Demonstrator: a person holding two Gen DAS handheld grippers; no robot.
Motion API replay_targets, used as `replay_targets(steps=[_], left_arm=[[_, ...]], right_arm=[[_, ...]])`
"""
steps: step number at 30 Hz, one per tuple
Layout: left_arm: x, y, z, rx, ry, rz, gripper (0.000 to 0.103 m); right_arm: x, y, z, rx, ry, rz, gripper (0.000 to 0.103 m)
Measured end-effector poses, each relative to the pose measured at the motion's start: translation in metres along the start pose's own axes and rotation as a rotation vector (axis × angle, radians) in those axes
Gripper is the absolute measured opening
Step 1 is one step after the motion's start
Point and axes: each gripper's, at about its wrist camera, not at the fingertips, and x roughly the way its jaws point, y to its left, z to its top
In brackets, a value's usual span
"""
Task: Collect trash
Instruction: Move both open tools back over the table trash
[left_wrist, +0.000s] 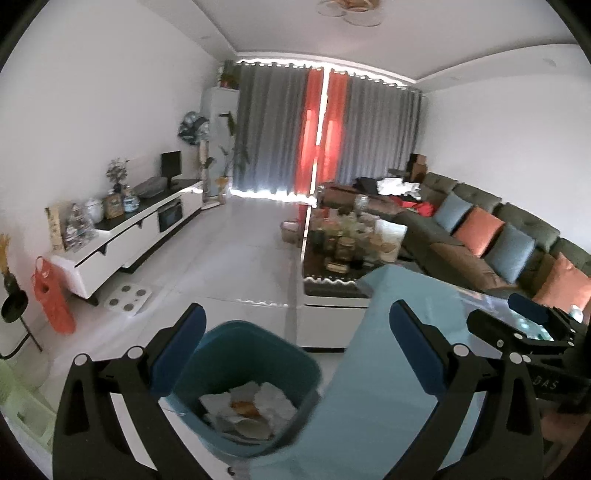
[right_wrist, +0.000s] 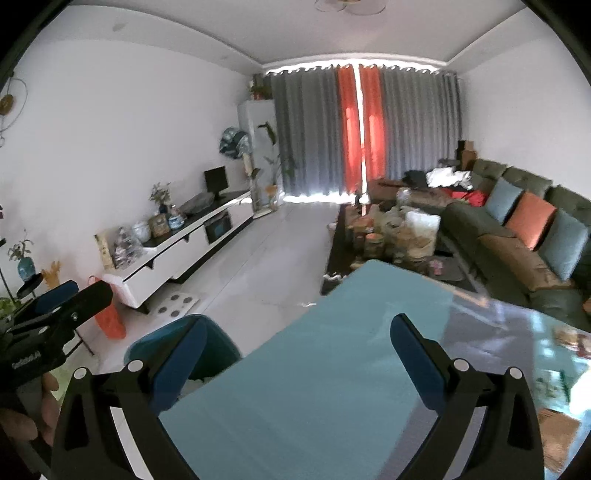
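Observation:
A teal trash bin (left_wrist: 255, 373) stands on the floor beside the light-blue table (left_wrist: 373, 387). It holds crumpled white paper and an orange scrap (left_wrist: 247, 406). My left gripper (left_wrist: 295, 321) is open and empty, hovering above the bin's far rim and the table edge. My right gripper (right_wrist: 297, 332) is open and empty over the table (right_wrist: 314, 387). The bin (right_wrist: 218, 350) shows only partly, behind the right gripper's left finger. The right gripper also shows in the left wrist view (left_wrist: 524, 325), and the left gripper shows in the right wrist view (right_wrist: 59, 310).
A low coffee table (left_wrist: 332, 280) crowded with jars stands ahead. A dark sofa (left_wrist: 517, 251) with cushions runs along the right. A white TV cabinet (left_wrist: 122, 236) lines the left wall, with an orange bag (left_wrist: 51, 299) hanging near it. Some items (right_wrist: 569, 339) lie on the table's right.

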Motion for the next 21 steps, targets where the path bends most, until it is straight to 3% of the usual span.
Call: replay_targets(steps=[10, 21], left_arm=[[-0.018, -0.068, -0.015, 0.056, -0.007, -0.168, 0.098], [-0.013, -0.161, -0.044, 0.152, 0.05, -0.353, 0.098]], right_arm=[[-0.066, -0.066, -0.027, 0.075, -0.076, -0.163, 0.096], [-0.131, -0.125, -0.082, 0.168, -0.081, -0.387, 0.096]])
